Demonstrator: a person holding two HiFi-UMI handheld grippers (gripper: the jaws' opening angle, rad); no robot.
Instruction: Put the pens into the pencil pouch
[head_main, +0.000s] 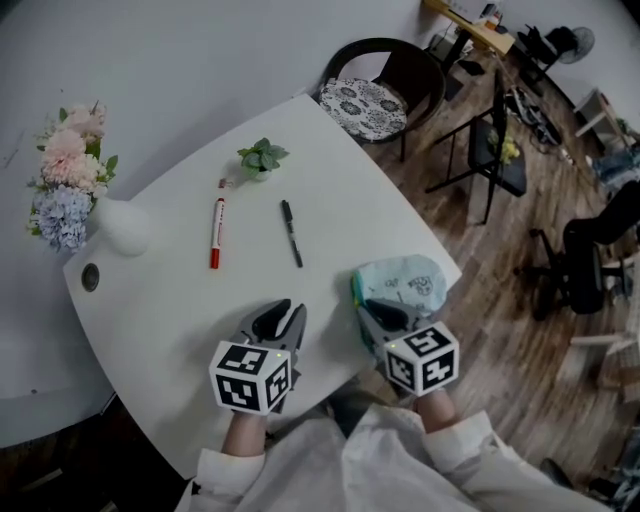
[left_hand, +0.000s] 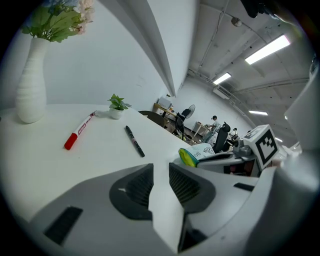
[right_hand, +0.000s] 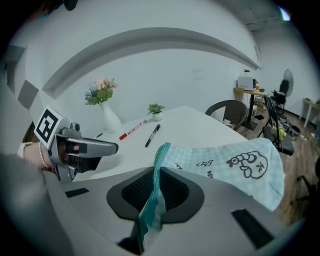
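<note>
1. Teal check pouch (right_hand: 235, 165) is clamped at its zipper edge by the right gripper (right_hand: 155, 187). It is held at the right edge of the table (head_main: 180, 300), and part of it seems to be past that edge.
2. Left gripper (left_hand: 160, 185) is kept slack, jaws apart with nothing between them, over the near table beside the right one.
3. Red pen (head_main: 216, 232) and black pen (head_main: 291, 233) are laid flat mid-table, apart from each other and well apart from the pouch. Neither is in it yet.
4. Whether the pouch is unzipped cannot be told.
5. Risk: only a thin edge is pinched, so the fabric may be pulled from the jaws, or the pouch dragged off the table, if tugged.
6. Risk: with one lip held, the mouth may be left collapsed, and a pen jammed against it or dropped outside.
7. Risk: the pens are thin and flat on a smooth top, so one may be rolled or skidded away by a shallow pinch.
</note>
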